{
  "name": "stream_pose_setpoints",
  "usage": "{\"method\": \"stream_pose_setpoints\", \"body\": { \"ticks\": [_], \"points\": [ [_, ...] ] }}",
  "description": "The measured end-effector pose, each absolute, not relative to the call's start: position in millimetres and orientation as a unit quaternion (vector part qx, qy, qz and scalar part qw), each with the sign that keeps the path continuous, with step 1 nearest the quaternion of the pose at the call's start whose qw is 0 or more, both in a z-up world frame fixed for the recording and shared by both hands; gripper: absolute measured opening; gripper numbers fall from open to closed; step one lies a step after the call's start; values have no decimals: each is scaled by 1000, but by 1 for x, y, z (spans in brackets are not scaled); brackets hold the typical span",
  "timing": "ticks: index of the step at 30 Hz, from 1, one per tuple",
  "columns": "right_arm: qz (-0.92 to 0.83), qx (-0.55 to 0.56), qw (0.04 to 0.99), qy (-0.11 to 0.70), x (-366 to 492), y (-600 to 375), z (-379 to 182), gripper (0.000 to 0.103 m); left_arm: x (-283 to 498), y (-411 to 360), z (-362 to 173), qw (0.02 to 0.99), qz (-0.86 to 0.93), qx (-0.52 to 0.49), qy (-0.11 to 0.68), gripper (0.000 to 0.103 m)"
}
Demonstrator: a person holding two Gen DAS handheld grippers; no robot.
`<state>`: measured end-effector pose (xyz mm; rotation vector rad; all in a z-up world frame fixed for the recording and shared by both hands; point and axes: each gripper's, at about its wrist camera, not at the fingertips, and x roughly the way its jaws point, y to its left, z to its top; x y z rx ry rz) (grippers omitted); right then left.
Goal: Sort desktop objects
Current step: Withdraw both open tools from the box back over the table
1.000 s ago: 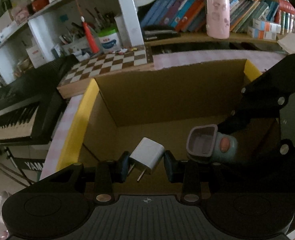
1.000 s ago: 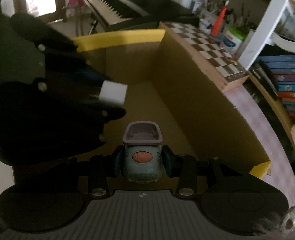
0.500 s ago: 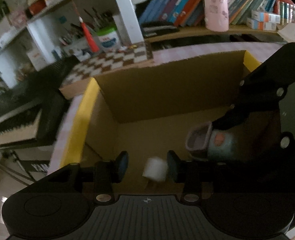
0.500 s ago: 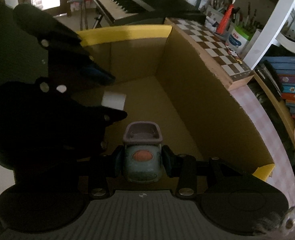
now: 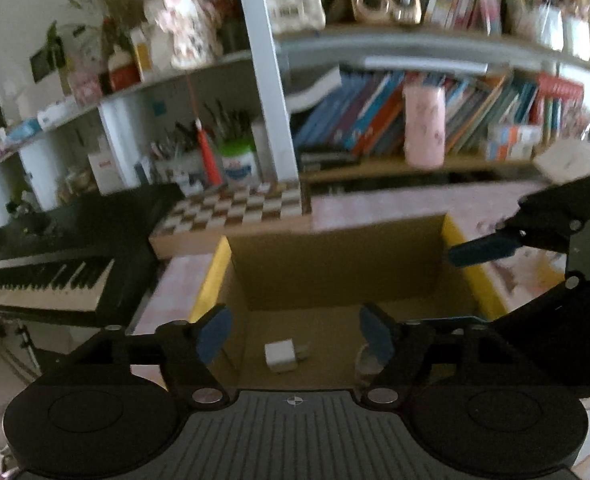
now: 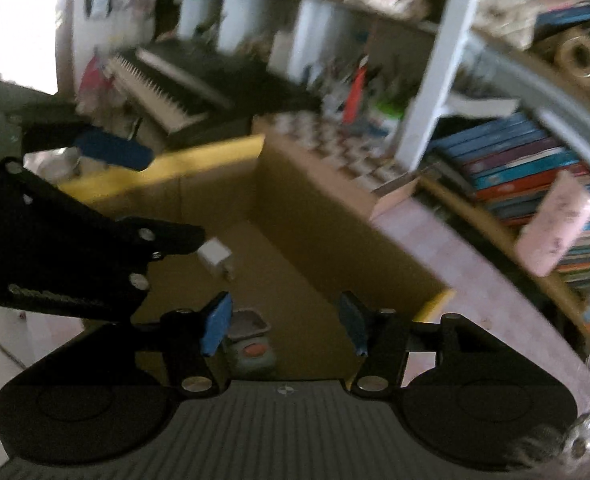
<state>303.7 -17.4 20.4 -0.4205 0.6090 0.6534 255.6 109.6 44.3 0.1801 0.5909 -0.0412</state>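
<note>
The left gripper hangs over the box, its jaws opening with nothing between them; the charger lies on the box floor. The right gripper is opening too, the toy lying loose beneath. This drop looks done; next, each gripper must find another object.

No lettering can be read in either view; motion blur smears everything. The white tub with a green lid on the shelf carries a blue and red label, but its words cannot be made out. The spines of the books show only bands of colour, and the small white box bears a red mark too blurred to read.
</note>
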Motion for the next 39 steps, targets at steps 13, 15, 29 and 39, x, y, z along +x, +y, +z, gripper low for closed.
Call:
{"method": "stream_pose_setpoints", "body": {
  "ticks": [13,15,29,39],
  "points": [
    [188,-91,954,215,208,-79,62,64,167,116,77,973,-49,48,222,81],
    [161,-67,964,203,191,-88,63,64,152,118,78,975,-52,34,213,81],
    [42,-3,980,192,78,-112,42,64,79,120,56,976,-28,-15,217,85],
    [19,1,971,236,31,-101,18,64,46,112,30,969,-36,-23,243,85]
  ]
}}
